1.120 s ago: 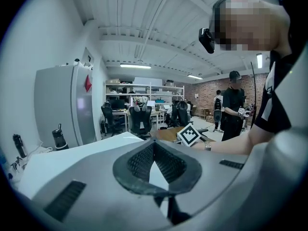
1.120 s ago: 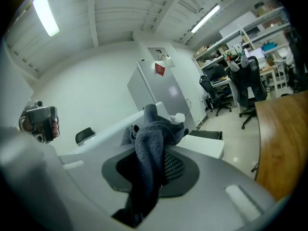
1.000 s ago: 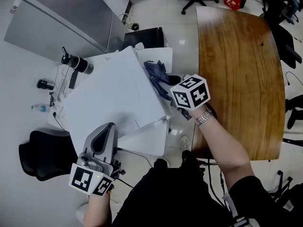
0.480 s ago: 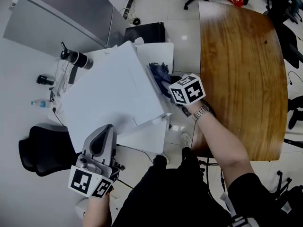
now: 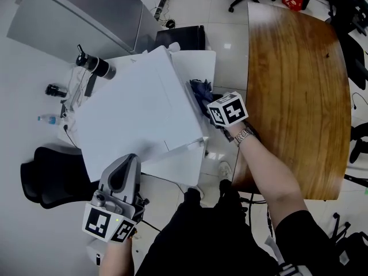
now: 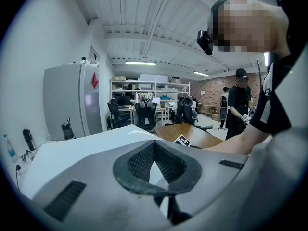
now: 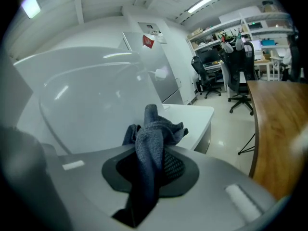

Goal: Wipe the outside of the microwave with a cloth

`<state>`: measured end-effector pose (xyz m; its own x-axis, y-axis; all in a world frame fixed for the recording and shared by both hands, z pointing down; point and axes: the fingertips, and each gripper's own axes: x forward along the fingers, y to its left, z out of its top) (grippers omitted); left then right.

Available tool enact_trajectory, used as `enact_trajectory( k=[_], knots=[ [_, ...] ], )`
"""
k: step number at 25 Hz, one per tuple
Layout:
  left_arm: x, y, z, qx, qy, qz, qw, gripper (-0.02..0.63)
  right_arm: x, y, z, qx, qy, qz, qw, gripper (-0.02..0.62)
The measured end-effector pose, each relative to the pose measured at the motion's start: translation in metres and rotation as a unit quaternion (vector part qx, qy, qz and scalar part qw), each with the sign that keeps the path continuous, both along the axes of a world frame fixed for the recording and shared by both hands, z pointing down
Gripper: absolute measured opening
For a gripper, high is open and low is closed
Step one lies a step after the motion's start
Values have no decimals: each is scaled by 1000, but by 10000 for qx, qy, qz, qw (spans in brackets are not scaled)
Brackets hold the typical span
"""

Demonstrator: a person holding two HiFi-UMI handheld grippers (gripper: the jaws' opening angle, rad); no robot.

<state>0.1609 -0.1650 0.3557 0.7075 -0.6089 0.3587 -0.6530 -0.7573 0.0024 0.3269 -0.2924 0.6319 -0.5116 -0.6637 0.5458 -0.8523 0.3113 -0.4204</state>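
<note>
Currently, the right gripper point(image 5: 208, 100) sits lower against the right side wall of the microwave point(image 5: 138, 111) than it did a second ago, and the cloth point(image 5: 200, 89) has gone down with it. Its jaws are clamped on the cloth, a dark blue bunch that sticks up between them and faces the glossy white wall. Contact with the wall cannot be confirmed. The left gripper point(image 5: 119, 180) has kept its place over the near corner of the top, jaws together with nothing between them.

Judgement: a downward stroke on the side wall is in progress. The top, front and remaining faces probably still need wiping.

Surface: the microwave stands on a small white table point(image 5: 198, 62), with a black flask point(image 5: 95, 68) at its far left.

Room: a pale tiled floor point(image 5: 230, 33), a wooden table point(image 5: 293, 85) to the right, a grey fridge point(image 5: 75, 16) beyond and a black chair point(image 5: 49, 180) on the left.
</note>
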Motion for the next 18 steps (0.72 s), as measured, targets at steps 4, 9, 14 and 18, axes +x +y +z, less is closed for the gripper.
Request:
enact_trajectory(
  k=[4,9,14,18],
  knots=[
    [-8,2,1,-7,2,-93,10000,2,1,0,11,-130,214,15,9997,64],
    [-22,3,1,-7,23,-252,9997,2,2,0,23,-335,479,72,9983,64],
    [-32,8,1,9,116,-287,9995,2,12,6,25,-430,757,344,9956,64],
    [-42,9,0,57,272,-312,9991,2,22,10,8,-194,1005,488,9935,64]
  ],
)
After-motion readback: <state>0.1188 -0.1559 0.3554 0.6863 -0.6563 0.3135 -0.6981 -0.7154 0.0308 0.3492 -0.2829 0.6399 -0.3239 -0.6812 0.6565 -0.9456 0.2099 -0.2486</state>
